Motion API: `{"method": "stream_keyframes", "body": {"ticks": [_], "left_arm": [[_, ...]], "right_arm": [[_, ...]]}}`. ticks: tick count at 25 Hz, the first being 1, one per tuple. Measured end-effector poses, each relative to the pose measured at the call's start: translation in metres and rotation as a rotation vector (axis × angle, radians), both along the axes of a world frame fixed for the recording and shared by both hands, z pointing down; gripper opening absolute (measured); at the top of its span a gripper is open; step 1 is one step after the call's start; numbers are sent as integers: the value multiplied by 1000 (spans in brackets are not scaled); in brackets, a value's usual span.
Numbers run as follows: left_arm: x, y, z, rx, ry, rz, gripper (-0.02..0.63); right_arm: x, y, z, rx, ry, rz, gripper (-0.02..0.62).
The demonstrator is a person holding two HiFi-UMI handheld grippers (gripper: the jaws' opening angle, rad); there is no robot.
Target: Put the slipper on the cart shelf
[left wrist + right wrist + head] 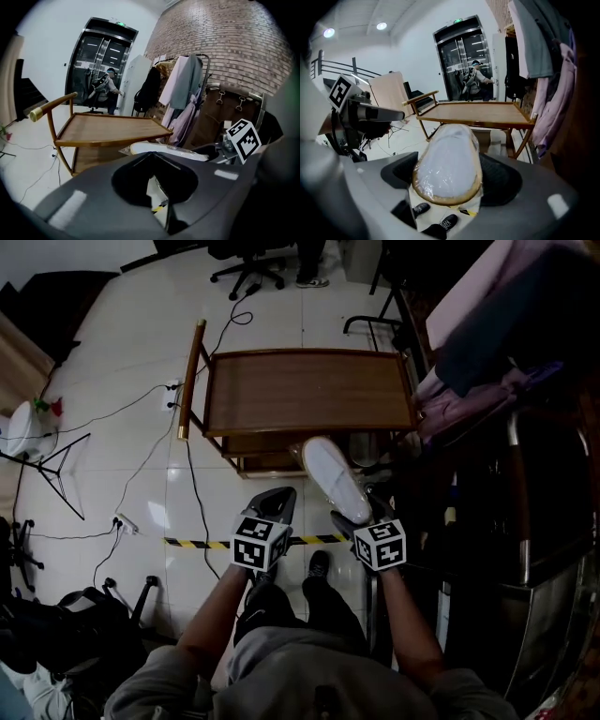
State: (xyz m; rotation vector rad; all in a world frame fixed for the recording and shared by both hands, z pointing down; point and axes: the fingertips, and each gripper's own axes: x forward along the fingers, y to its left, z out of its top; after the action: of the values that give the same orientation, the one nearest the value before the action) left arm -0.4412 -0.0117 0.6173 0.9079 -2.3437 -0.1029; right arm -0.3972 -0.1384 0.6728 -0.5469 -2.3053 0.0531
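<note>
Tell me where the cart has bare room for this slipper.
Top shelf: bare wood across, between the handle end and the hanging clothes. Lower shelf: only a front strip shows. Crowded past its right end, where clothes hang close.

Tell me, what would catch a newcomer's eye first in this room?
A white plastic-wrapped slipper with a tan rim is gripped in the right tongs, out in front of the person. Just beyond it, a brown wooden two-shelf cart stands on the white tiled floor.
</note>
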Motion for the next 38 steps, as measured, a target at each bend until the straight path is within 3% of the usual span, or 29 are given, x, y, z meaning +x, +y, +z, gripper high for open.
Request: {"method": "stream_keyframes", "body": {"ticks": [6, 16, 20, 27, 38], "left_arm": [[18, -11, -58, 80, -62, 122, 8], [84, -36, -122, 174, -144, 453, 8], [135, -65, -134, 210, -144, 626, 8], [230, -108, -130, 205, -122, 828, 8], [433, -177, -125, 205, -93, 1158, 8]], "right_arm": [[28, 10, -76, 34, -129, 88, 391], [125, 13, -179, 141, -332, 366, 391], [189, 4, -195, 176, -352, 517, 391], [308, -13, -204, 194, -361, 714, 391], [521, -48, -192, 252, -307, 1060, 391]]}}
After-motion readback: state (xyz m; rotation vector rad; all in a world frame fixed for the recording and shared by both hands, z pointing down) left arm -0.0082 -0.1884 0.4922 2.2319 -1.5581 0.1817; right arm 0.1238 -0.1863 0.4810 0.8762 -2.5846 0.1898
